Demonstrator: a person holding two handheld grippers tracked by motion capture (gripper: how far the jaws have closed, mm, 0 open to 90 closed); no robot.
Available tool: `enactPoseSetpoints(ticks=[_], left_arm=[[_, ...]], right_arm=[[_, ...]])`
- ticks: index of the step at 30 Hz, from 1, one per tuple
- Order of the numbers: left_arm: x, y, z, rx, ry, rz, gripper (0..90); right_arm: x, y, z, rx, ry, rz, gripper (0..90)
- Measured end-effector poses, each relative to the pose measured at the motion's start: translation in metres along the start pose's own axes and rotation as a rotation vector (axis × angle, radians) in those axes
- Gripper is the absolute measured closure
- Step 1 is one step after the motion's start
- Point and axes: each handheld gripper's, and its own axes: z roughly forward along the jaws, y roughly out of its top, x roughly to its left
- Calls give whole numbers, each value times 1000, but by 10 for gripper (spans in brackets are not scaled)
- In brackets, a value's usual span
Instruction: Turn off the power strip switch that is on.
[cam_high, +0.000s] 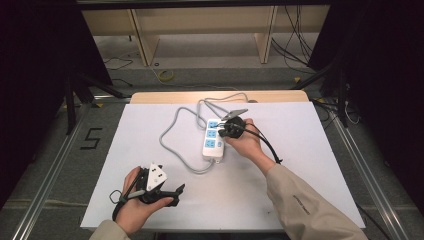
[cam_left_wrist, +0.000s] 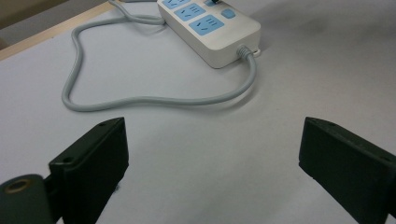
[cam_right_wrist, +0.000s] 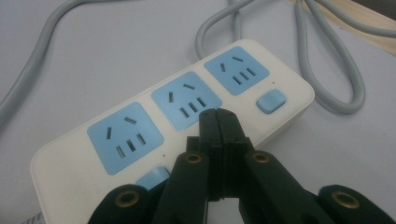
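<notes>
Left gripper (cam_high: 172, 195), nearest the camera at the table's (cam_high: 310, 150) front edge, jaws spread wide around nothing, well apart from the power strip (cam_high: 212, 140). The strip lies mid-table, grey cord (cam_high: 172, 132) looping beside it. Right gripper (cam_right_wrist: 218, 122), jaws pressed together and empty, poised over the strip's blue sockets (cam_right_wrist: 186, 99), near a blue button (cam_right_wrist: 271, 101).

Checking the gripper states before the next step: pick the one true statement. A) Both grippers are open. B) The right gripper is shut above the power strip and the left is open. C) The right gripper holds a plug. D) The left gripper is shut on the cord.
B: the right gripper has its jaws pressed together over the power strip, while the left gripper stands wide apart above bare table.
</notes>
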Motion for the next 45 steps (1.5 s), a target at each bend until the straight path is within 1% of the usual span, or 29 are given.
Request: enactPoseSetpoints(ticks=[2,3,6,8,10,11,17,21,25,30,31,32,33,41,43,45], left_arm=[[0,0,0,0,-1,-1,79],[0,0,0,0,-1,0,79],[0,0,0,0,-1,1,80],[0,0,0,-1,-1,0,80],[0,0,0,0,-1,0,80],[0,0,0,-1,-1,0,80],[0,0,0,-3,0,2,80],[0,0,0,-2,0,1,80],[-1,0,0,-2,-1,2,80],[-1,0,0,-1,-1,2,80],[-1,0,0,-1,-1,2,80],[-1,0,0,-1,-1,2,80],[-1,0,0,-1,-1,2,80],[-1,0,0,-3,0,2,81],[-1,0,0,-6,2,3,82],[-1,0,0,-7,2,3,82]], right_arm=[[0,1,1,-5,2,6,900],[0,2,1,2,1,7,900],[1,5,3,11,-7,-8,900],[1,6,4,12,-10,0,900],[1,6,4,14,-12,-1,900],[1,7,4,19,-13,-11,900],[0,7,5,20,-11,-6,900],[0,9,5,35,-16,-9,900],[2,12,5,53,-30,-25,900],[3,13,5,69,-35,-23,900],[4,14,5,75,-40,-34,900],[5,15,5,84,-44,-30,900],[5,15,5,82,-46,-37,900],[5,16,6,85,-48,-33,900],[5,16,6,87,-46,-19,900],[5,16,6,87,-45,-17,900]])
